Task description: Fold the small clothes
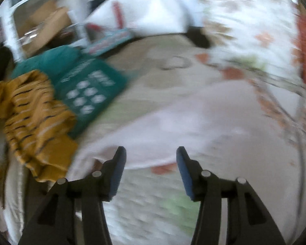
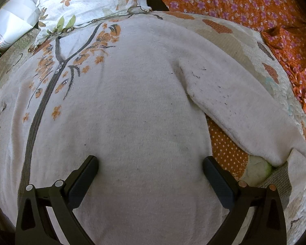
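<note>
Both grippers spread, left (image 1: 151, 153), right (image 2: 151, 163); only left view shows striped garment (image 1: 36, 118); right, sweater (image 2: 132, 102).

Black fingers (image 1: 120, 163), blue pads (image 1: 182, 163)

White print on the green garment (image 1: 87, 87) is blurred, unreadable.

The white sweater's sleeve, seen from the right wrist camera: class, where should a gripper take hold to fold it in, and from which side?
Probably grip the sleeve near its cuff end, coming from its outer right edge. There the sleeve lies flat and apart from the body of the white sweater, with bedspread showing between, so one layer can be pinched.
</note>
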